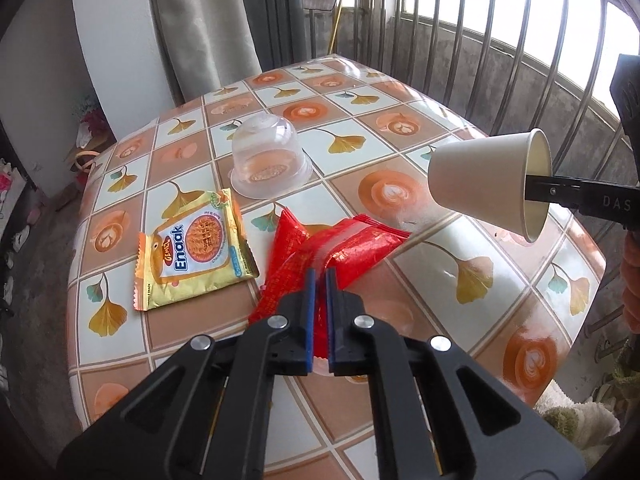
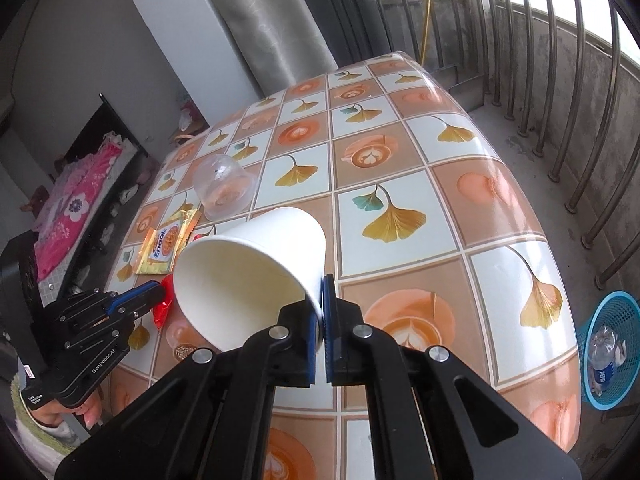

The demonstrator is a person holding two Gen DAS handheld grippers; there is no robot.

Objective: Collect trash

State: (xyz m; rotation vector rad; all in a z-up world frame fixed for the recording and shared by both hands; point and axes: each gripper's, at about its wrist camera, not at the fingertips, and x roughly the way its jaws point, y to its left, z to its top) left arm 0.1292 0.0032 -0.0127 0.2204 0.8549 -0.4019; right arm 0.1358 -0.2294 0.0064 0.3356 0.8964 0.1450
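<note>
My left gripper (image 1: pixel 320 276) is shut on a crumpled red wrapper (image 1: pixel 344 248) at the near middle of the table (image 1: pixel 440 92). My right gripper (image 2: pixel 322 284) is shut on the rim of a white paper cup (image 2: pixel 256 276), held tilted above the table; the cup also shows in the left wrist view (image 1: pixel 484 180). A gold Enaak snack wrapper (image 1: pixel 196 252) lies flat left of the red wrapper. A clear plastic cup (image 1: pixel 270 160) stands upside down behind it. In the right wrist view the left gripper (image 2: pixel 160 292) sits at the lower left with the red wrapper (image 2: pixel 166 304).
A blue mesh bin (image 2: pixel 610 336) with a plastic bottle in it stands on the floor at the table's right side. Metal railing bars (image 2: pixel 580 92) run along the right. A curtain (image 1: pixel 204 20) and dark chair (image 1: pixel 280 12) stand behind the table.
</note>
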